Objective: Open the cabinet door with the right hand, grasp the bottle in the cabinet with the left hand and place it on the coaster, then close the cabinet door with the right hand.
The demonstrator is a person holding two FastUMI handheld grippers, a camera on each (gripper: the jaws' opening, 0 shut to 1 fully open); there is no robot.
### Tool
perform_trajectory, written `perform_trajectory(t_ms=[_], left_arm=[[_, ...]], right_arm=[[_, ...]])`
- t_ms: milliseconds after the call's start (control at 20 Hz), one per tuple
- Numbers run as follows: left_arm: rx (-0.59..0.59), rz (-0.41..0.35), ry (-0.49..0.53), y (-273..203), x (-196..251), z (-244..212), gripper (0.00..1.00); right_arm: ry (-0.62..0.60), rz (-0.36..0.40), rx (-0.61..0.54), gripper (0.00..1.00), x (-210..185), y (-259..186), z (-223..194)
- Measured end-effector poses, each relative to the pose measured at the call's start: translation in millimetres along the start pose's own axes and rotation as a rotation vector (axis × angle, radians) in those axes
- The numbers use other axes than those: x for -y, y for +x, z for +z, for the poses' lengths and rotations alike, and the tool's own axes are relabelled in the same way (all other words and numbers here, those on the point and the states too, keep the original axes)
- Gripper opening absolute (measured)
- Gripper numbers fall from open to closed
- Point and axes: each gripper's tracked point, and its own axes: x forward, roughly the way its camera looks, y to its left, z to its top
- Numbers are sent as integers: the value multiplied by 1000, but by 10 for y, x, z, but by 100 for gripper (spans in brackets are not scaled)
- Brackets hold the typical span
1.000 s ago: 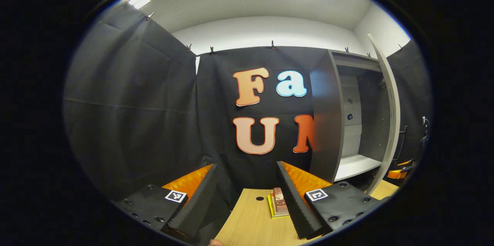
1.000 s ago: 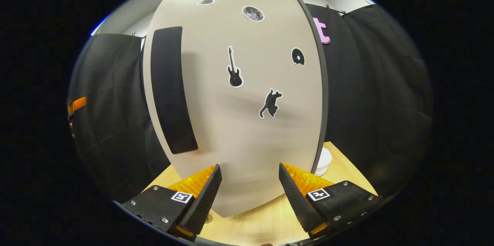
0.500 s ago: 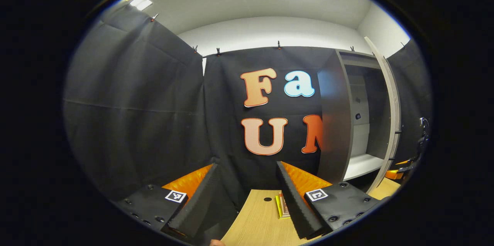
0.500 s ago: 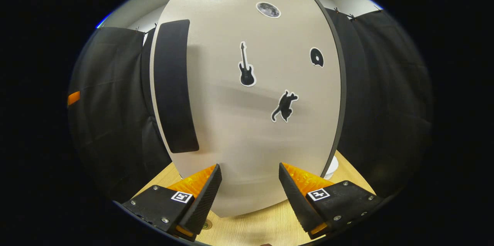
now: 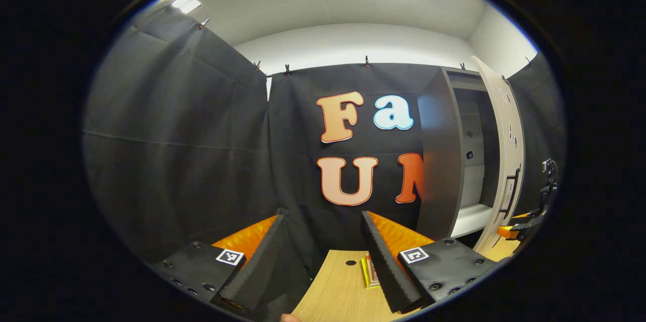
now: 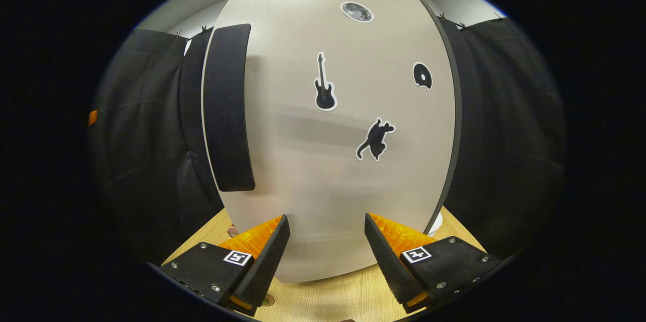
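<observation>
1. Cabinet door (image 6: pixel 328 125) is the biggest thing ahead of your right gripper (image 6: pixel 325 251): its pale outer face spreads from 9 to 3 o'clock in the right gripper view, standing upright just beyond the fingertips. In the left gripper view you see the same door nearly edge-on at 3 o'clock, part-way ajar.
2. Cabinet (image 5: pixel 444 155), a tall grey box, stands at 3 o'clock in the left gripper view. Through the gap you can see its dark interior and a pale shelf (image 5: pixel 467 213); whether a bottle is in there cannot be made out.
3. Your table (image 5: pixel 335 291), light wood, runs under both grippers at 6 o'clock.
4. The door's black handle (image 6: pixel 227 110) sits at 9 o'clock in the right gripper view, apart from your fingers.
5. Your right gripper's jaws are spread wide and hold nothing.
6. Your left gripper (image 5: pixel 323 259) likewise has its jaws wide apart, empty, above the table.
7. A small stack of flat items (image 5: pixel 370 274) lies on the table beside the left gripper's right-hand finger.
8. Black stickers dot the door: a guitar (image 6: pixel 324 85) and a cat (image 6: pixel 376 139).
</observation>
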Motion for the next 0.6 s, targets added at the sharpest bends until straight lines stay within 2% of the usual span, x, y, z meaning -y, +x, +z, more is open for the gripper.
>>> perform_trajectory(t_ms=[600], left_arm=[[-2, 7, 13, 9, -13, 3, 94]], right_arm=[[5, -61, 6, 93, 44, 232, -105]])
